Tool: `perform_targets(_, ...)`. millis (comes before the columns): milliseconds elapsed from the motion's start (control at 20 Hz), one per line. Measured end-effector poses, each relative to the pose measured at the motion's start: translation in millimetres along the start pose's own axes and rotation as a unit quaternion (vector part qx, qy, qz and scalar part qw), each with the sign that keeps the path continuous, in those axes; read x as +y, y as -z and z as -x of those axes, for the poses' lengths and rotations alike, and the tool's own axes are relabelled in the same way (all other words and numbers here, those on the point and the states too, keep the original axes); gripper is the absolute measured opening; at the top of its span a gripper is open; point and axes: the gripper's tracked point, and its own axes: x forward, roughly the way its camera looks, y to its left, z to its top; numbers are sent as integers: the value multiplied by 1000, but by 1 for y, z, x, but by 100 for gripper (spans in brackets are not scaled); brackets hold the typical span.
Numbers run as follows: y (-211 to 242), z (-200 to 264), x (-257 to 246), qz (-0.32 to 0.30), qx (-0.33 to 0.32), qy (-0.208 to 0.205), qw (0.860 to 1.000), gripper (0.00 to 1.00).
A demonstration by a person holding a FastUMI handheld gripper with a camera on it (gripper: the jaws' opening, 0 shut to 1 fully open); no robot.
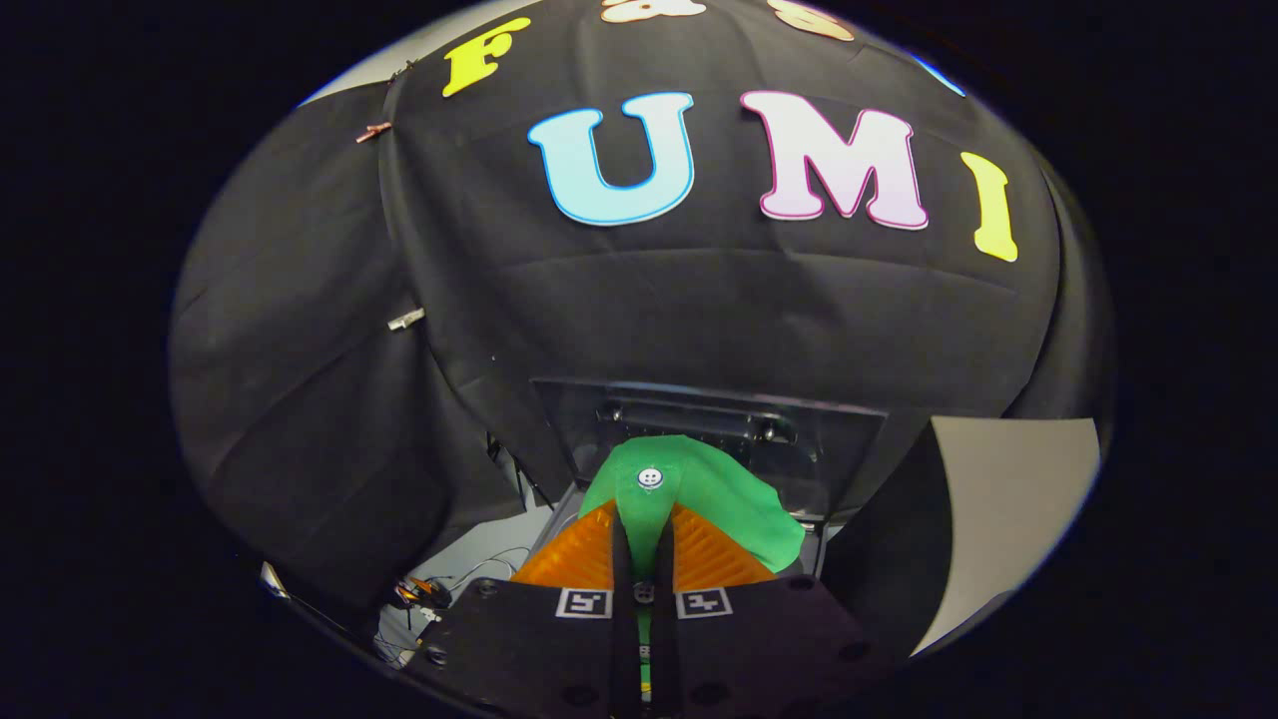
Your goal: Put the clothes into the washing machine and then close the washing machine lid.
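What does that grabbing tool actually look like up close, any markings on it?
The gripper has two wedge-shaped fingers with ridged, grooved inner faces. They sit on a flat dark body fixed with round screws. Two small square black-and-white pattern tags sit at the base of the fingers, one per side.

My one camera rides on my gripper (pixel 644 544) and looks forward along its two fingers, which sit pressed together on a green cloth (pixel 699 494). It faces the raised washing machine lid (pixel 709 424) close ahead, with the booth's black wall (pixel 699 300) rising right behind that lid.
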Motion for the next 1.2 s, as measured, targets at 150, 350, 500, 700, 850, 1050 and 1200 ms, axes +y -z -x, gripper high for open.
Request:
perform_targets(150,27,-34,-5,-12,13,17,1000,9)
perform_targets(350,55,-71,-16,-12,20,45,999,9)
perform_targets(500,72,-95,-24,-8,24,56,998,10)
perform_targets(700,91,-107,-31,-18,36,59,997,22)
perform_targets(850,100,-113,-36,-6,34,58,998,81)
perform_targets(1050,103,-105,-43,-16,32,78,996,100)
perform_targets(1200,100,-101,-39,-21,16,77,997,100)
